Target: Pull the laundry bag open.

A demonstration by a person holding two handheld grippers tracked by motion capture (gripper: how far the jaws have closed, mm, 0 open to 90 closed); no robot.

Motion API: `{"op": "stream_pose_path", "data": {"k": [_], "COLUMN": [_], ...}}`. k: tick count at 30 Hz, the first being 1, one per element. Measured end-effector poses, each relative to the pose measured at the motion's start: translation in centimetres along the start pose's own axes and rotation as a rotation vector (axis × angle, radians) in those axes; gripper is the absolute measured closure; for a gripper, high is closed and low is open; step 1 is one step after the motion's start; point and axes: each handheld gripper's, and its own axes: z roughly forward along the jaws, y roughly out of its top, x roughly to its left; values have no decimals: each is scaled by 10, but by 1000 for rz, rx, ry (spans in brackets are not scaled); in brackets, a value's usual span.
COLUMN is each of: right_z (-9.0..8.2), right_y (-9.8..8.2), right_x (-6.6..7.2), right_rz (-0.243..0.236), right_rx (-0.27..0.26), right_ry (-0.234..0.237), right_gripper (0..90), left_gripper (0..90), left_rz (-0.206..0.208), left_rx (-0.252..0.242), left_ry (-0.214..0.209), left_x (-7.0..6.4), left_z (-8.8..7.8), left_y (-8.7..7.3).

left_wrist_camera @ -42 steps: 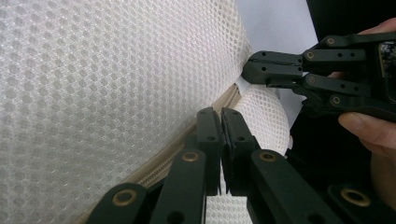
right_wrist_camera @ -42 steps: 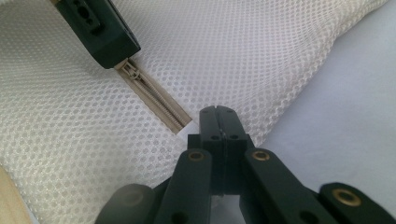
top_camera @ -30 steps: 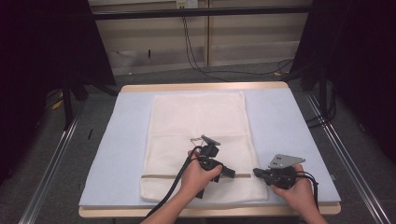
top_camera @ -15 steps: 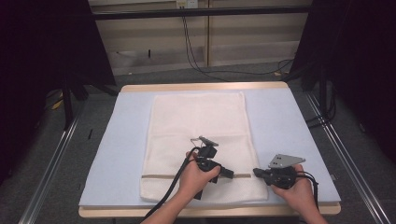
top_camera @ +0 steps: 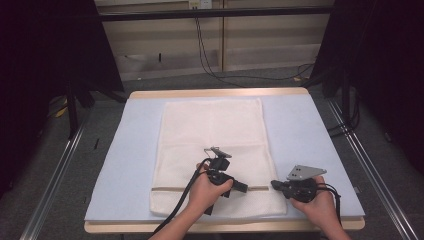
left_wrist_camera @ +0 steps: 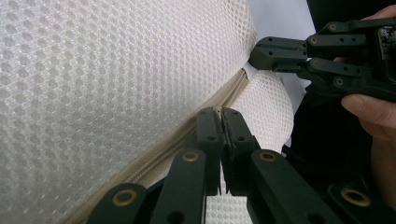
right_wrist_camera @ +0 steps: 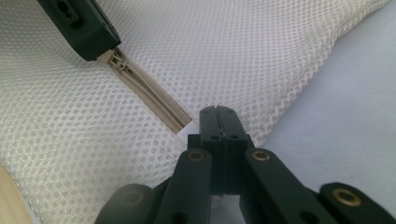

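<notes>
Mesh bag (top_camera: 212, 150) lay flat mid-mat (top_camera: 310, 130); soft, light, floppy. Left gripper (left_wrist_camera: 221, 116) pinched zipper pull on zipper (right_wrist_camera: 152, 95). Right gripper (right_wrist_camera: 218, 114) clamped bag's edge at zipper's end. Best hold: pull tab, seam.

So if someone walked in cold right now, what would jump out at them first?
The white mesh bag spread flat down the middle of the blue mat. Then the two grippers at its near end, on the beige zipper: the left gripper shut at the zipper pull, and the right gripper shut at the zipper's end, by the bag's edge.
</notes>
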Motion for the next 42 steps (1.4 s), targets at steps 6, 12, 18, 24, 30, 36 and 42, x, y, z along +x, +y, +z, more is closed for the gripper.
{"op": "stream_pose_path", "data": {"k": [6, 12, 18, 24, 30, 36, 42], "right_z": [0, 0, 0, 0, 0, 0, 0], "right_y": [0, 0, 0, 0, 0, 0, 0], "right_x": [-1, -1, -1, -1, -2, -2, -2], "right_rz": [9, 13, 13, 11, 12, 16, 19], "right_rx": [-2, -1, -1, 3, 4, 2, 1], "right_ry": [9, 13, 12, 10, 15, 14, 9], "right_gripper": [900, 900, 900, 900, 900, 900, 900], "left_gripper": [873, 873, 873, 873, 900, 900, 772], "left_rz": [-22, -15, -3, 4, 6, -31, -49], "left_rx": [10, 7, 11, 8, 11, -48, -36], "left_ry": [-4, -6, -11, -6, 65, -2, -36], "left_x": [5, 7, 8, 8, 19, 24, 20], "left_z": [-5, -8, -9, -13, -29, -42, -28], "left_y": [-1, -3, -4, -6, -10, -13, -9]}}
